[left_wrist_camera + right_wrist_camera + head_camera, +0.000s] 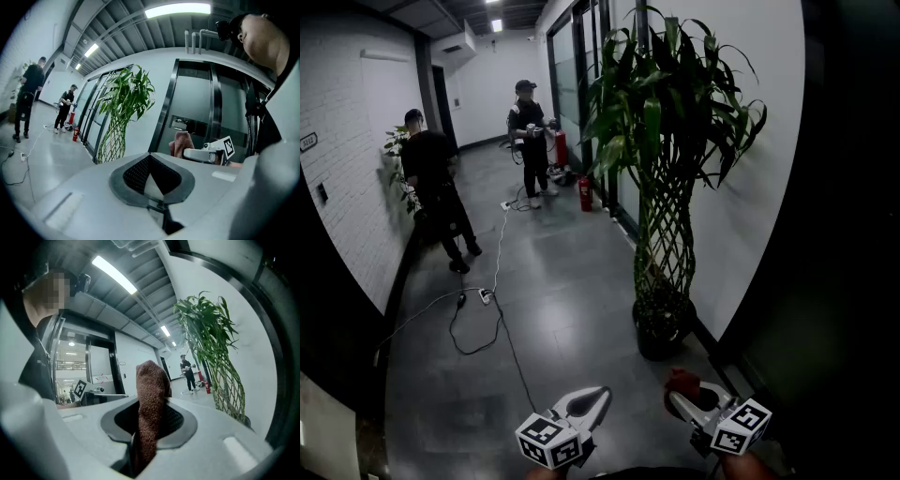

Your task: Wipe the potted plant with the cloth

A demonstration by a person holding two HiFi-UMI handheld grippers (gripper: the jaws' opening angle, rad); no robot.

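The potted plant (661,122) stands tall against the right wall, with long green leaves, a braided lattice trunk and a dark pot (660,330). It also shows in the left gripper view (124,101) and the right gripper view (213,343). My right gripper (677,399) is low in the head view, short of the pot, shut on a reddish-brown cloth (681,380). That cloth (150,399) sticks up from between the jaws. My left gripper (602,394) hangs beside it, shut with nothing in it (149,161). Both point level.
Two people (436,192) (531,136) stand farther down the corridor. A red fire extinguisher (585,194) is by the glass doors. A cable (483,319) and a power strip (485,296) lie on the grey tiled floor. A white brick wall (352,150) runs along the left.
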